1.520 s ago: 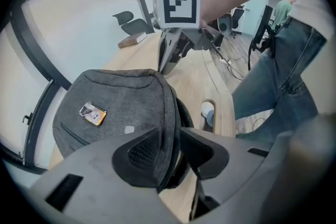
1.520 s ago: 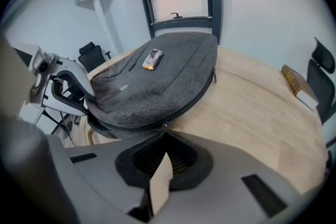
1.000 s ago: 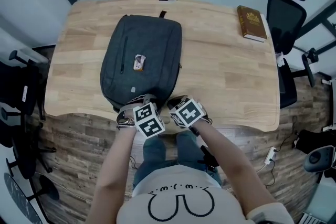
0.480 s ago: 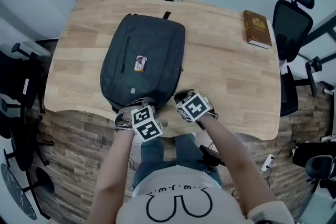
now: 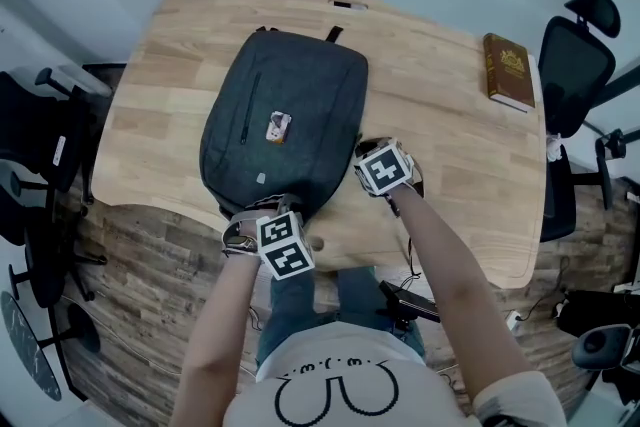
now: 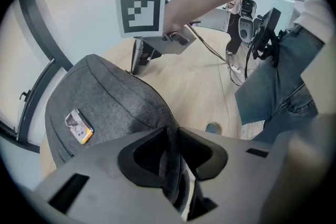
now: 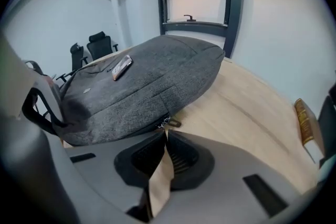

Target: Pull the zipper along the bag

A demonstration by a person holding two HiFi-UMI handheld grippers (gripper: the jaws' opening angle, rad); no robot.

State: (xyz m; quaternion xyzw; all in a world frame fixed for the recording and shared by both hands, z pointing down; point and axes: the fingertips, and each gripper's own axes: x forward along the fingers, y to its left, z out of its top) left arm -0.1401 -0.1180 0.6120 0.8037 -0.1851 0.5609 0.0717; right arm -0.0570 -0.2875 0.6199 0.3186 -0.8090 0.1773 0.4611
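The right gripper [image 7: 165, 132] had slid along the right side of the bag [image 5: 290, 115], away from the near edge of the table [image 5: 460, 175]. The zipper pull [image 7: 169, 123] had come along with it. Its jaws had just opened a tiny bit, yet they seemed to nip the little pull at their tips. That spot looked very small, so I am not quite sure.

The left gripper [image 6: 173, 136] had stayed at the bag's near end, by the table's near edge. Its jaws had just been closing, and a fold of the bag's grey cloth sat squeezed between them.

So one gripper held the bag still while the other dragged the zipper. I think the zip was only partly done, with more of the side left to go.

The bag was soft, fuzzy, dark grey and puffy like a pillow. It lay flat on the left half of the table. A small shiny tag [image 5: 277, 125] sat on top. The pull was a metal ring with a brown tab. The table was smooth pale wood with round corners. A hard brown book [image 5: 508, 71] lay near the far right corner.
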